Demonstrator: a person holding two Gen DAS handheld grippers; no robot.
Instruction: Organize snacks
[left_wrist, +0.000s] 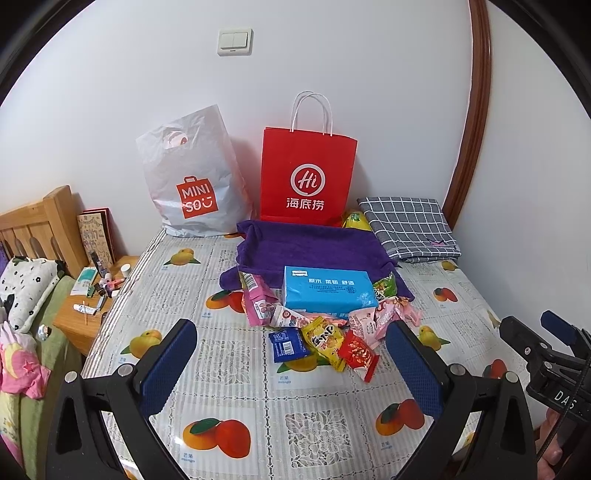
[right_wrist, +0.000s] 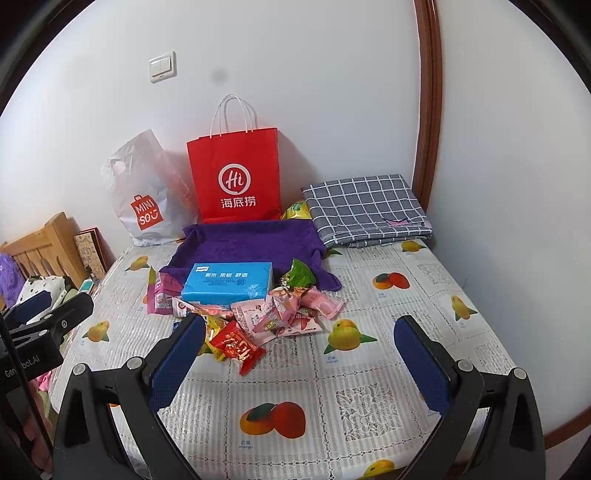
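Observation:
A pile of small snack packets lies mid-table: a red packet (left_wrist: 359, 355) (right_wrist: 238, 346), a yellow one (left_wrist: 325, 341), a dark blue one (left_wrist: 288, 345), several pink ones (right_wrist: 291, 314) and a green one (right_wrist: 300, 275). A blue tissue pack (left_wrist: 327, 291) (right_wrist: 229, 282) sits behind them on a purple towel (left_wrist: 306, 247) (right_wrist: 251, 242). My left gripper (left_wrist: 291, 365) is open and empty, just short of the pile. My right gripper (right_wrist: 299, 354) is open and empty, to the right of the red packet.
A red paper bag (left_wrist: 306, 177) (right_wrist: 236, 177) and a white MINISO plastic bag (left_wrist: 192, 184) (right_wrist: 147, 199) lean on the back wall. A folded checked cloth (left_wrist: 410, 227) (right_wrist: 365, 210) lies back right. A wooden nightstand (left_wrist: 79, 325) with clutter stands left of the table.

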